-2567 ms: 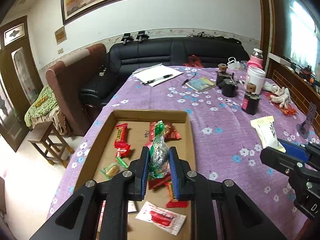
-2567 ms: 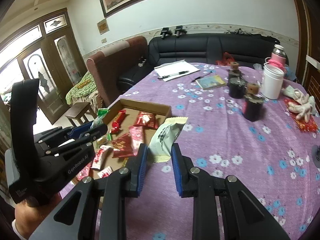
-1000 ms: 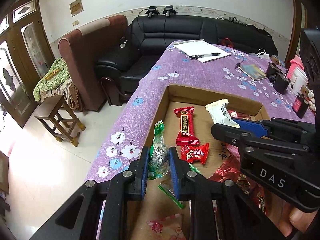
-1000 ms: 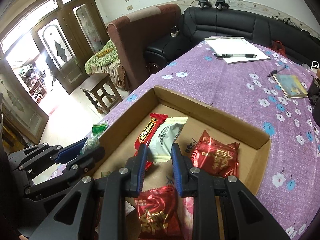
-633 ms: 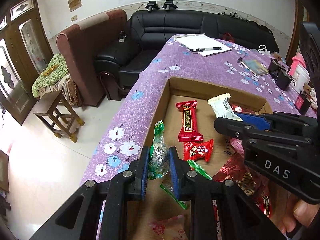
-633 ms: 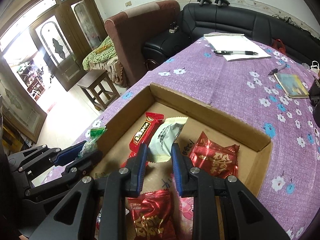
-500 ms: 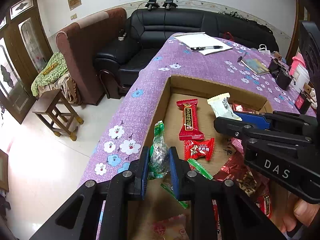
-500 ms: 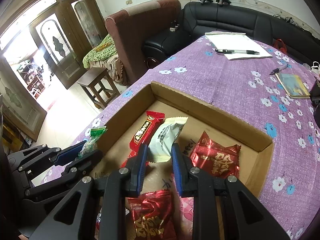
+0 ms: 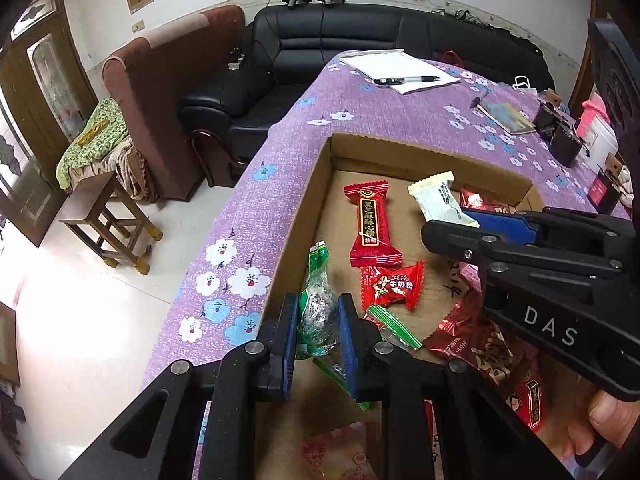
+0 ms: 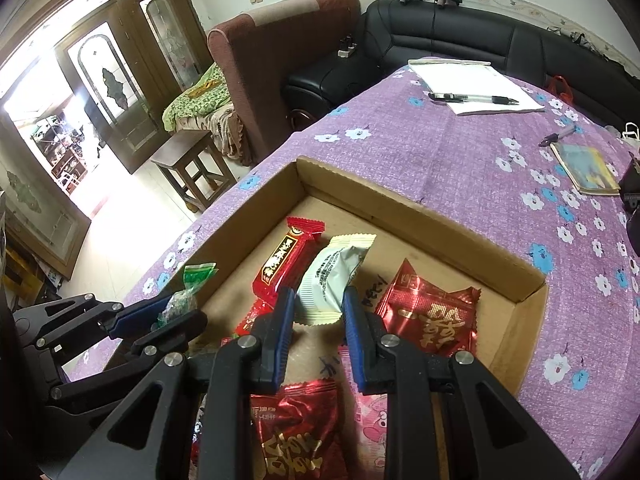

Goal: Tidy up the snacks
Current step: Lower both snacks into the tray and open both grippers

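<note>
Both grippers hang over the box (image 10: 420,212) on the counter (image 10: 460,160), apparently to drop snacks in: the left gripper (image 9: 318,326) has its fingers clamped on a green candy (image 9: 316,308), the right gripper (image 10: 318,312) on a white packet (image 10: 332,276). The left view alone shows the holder's thumb (image 9: 612,416) at 4 o'clock. The right view alone shows the pink wrapper (image 10: 370,412) at 6 o'clock.

Home living room, black leather sofa (image 9: 360,40), brown armchair (image 10: 280,40), flowered tablecloth (image 10: 460,160)
</note>
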`<state>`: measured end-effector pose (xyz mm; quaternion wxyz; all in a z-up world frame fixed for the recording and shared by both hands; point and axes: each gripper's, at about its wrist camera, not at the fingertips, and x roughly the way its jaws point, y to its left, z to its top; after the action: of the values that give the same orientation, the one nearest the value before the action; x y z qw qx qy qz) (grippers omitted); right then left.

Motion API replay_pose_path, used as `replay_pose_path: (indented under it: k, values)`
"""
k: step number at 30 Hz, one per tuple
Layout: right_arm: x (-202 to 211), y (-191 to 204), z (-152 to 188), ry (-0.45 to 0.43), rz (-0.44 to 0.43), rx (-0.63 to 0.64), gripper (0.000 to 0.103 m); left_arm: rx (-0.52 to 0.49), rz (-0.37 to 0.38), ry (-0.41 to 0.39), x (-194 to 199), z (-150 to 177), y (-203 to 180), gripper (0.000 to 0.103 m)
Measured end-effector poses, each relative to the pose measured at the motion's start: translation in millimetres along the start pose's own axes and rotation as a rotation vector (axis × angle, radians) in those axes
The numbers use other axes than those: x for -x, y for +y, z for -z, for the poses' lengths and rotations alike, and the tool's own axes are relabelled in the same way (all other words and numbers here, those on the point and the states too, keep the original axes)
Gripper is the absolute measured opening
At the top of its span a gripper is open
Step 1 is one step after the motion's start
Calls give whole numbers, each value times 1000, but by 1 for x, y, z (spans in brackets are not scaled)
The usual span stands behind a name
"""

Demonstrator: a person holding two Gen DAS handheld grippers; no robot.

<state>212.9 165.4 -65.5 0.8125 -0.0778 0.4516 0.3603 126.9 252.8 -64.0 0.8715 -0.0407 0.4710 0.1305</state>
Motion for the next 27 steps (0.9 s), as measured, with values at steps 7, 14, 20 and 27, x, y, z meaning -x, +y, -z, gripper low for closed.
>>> replay_pose_path:
  k: [7,14,20,27]
  values:
    - [0,-2,0,1,1,0,24,-11,4,20,-4,0,-5,20]
    - [-2,-2,0,3,4,-4,24,-5,2,39,-7,-3,-3,21]
    - [-4,-4,1,10,5,-5,24,-14,4,60,-12,-4,-5,21]
    - [-6,-3,0,17,8,-3,24,-12,3,70,-14,-3,-5,21]
